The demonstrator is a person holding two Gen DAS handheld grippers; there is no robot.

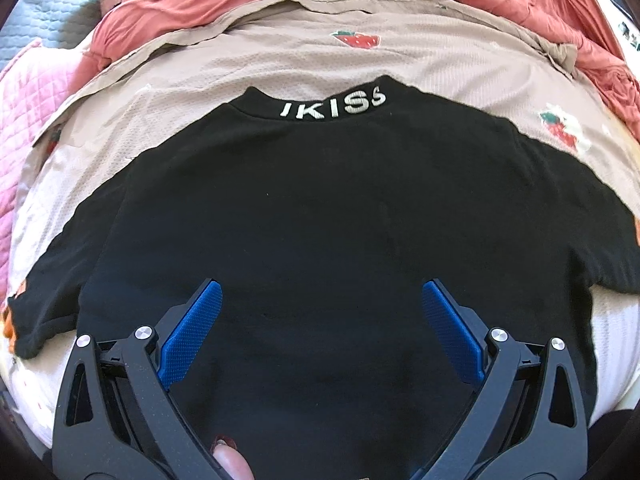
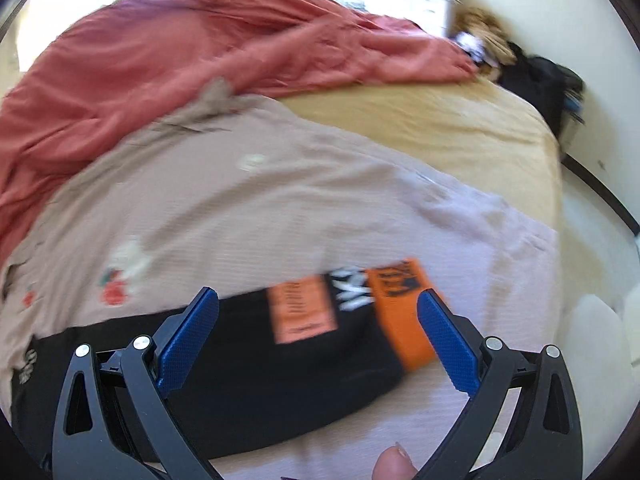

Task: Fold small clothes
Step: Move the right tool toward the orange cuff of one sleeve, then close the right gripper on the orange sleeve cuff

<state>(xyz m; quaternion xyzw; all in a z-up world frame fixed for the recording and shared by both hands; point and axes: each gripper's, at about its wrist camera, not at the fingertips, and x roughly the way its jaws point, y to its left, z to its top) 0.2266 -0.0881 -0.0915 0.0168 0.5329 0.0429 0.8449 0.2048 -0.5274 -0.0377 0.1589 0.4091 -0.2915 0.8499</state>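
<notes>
A: Left gripper (image 1: 322,320) above black T-shirt (image 1: 320,208), jaws apart, nothing held. Shirt flat, back up, on strawberry-print sheet (image 1: 240,60) on bed.

B: Right gripper (image 2: 318,338) jaws apart over orange-cuffed sleeve (image 2: 400,320). Fold seemingly not begun. Next, probably: pinch sleeve, carry inward across body.

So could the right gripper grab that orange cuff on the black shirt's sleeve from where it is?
Probably yes. The right gripper is open, and the orange cuff of the black shirt lies flat on the beige sheet just inside one finger, nothing covering it. The view is blurred, though.
</notes>
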